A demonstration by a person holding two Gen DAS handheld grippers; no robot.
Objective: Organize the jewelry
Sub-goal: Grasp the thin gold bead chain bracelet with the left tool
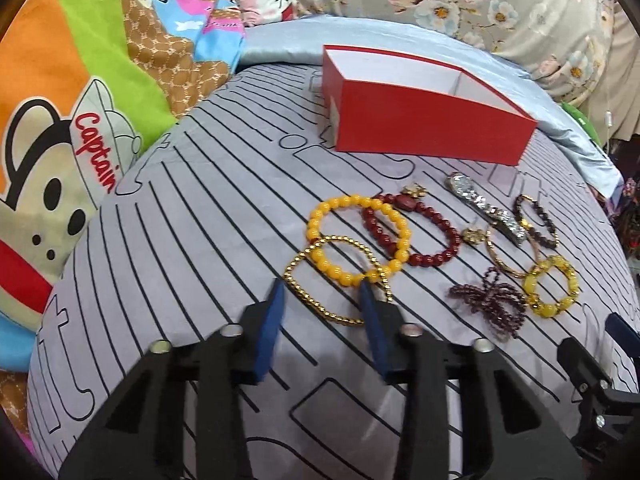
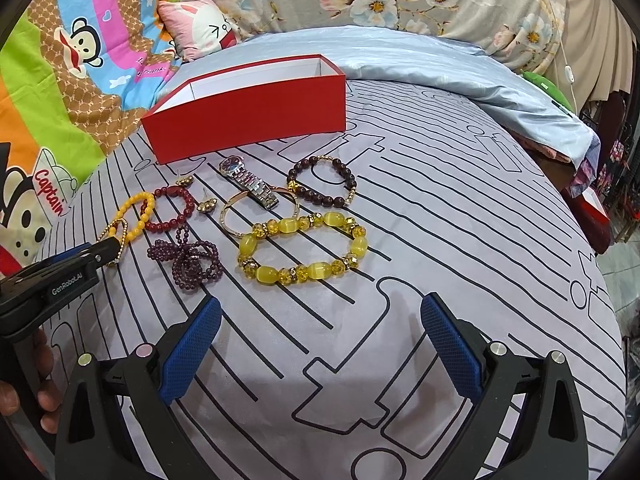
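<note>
Nearest in our left wrist view, the left gripper (image 1: 322,294) stands with its blue pads narrowed on either side of the gold bead bracelet (image 1: 338,278) — whether they press it we cannot tell. The right wrist view shows that gripper from outside, low at the left, its tip at the same bracelet (image 2: 116,234), and a hand (image 2: 38,380) on its handle. Our right gripper (image 2: 320,312) stands wide over bare striped bedsheet (image 2: 460,240), holding nothing.

Only the right view lets us read the watch (image 2: 248,182): face toward the red box (image 2: 244,114), band running back toward us and rightward, its end on the thin gold bangle (image 2: 260,214). Beside it lie the big yellow bracelet (image 2: 300,250), purple bead cluster (image 2: 188,258) and dark bead bracelet (image 2: 322,182). In the left view the orange-yellow bracelet (image 1: 356,232) overlaps the red bead bracelet (image 1: 412,230). Farthest, the box lies open — long axis across the bed.
</note>
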